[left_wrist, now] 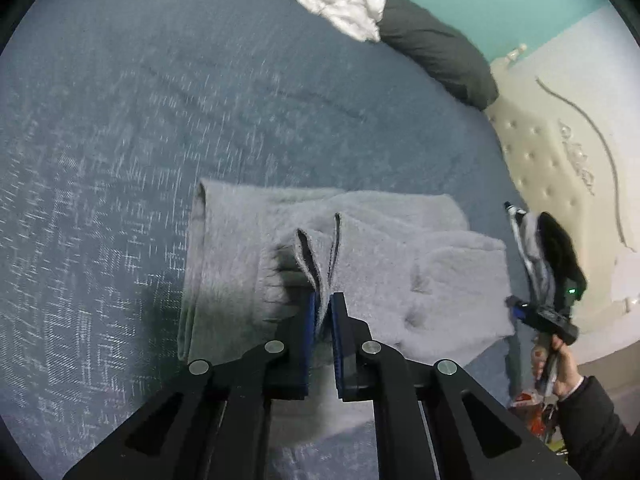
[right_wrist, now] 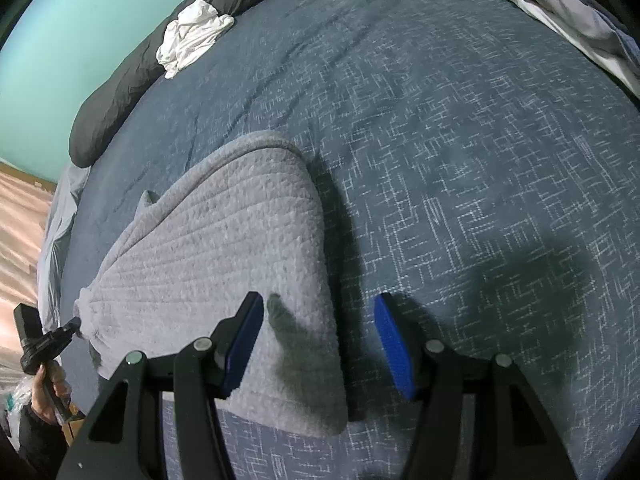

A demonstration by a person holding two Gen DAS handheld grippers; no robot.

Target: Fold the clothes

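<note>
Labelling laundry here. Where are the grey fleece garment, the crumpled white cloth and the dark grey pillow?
grey fleece garment [right_wrist: 208,240], right wrist view, middle of its top layer
crumpled white cloth [left_wrist: 344,4], left wrist view, centre
dark grey pillow [left_wrist: 436,48], left wrist view, bare middle

Left hand-held gripper [left_wrist: 323,304]: angled steeply downward, its blue-padded jaws drawn together on a pinched fold of grey cloth; seen from the right wrist view it appears at the lower left edge, gripped from below by a hand [right_wrist: 48,388] in a dark sleeve. Right hand-held gripper [right_wrist: 320,344]: also angled steeply downward, jaws standing apart, the pads pressing on nothing; held by a hand [left_wrist: 560,368] in a dark sleeve.
</note>
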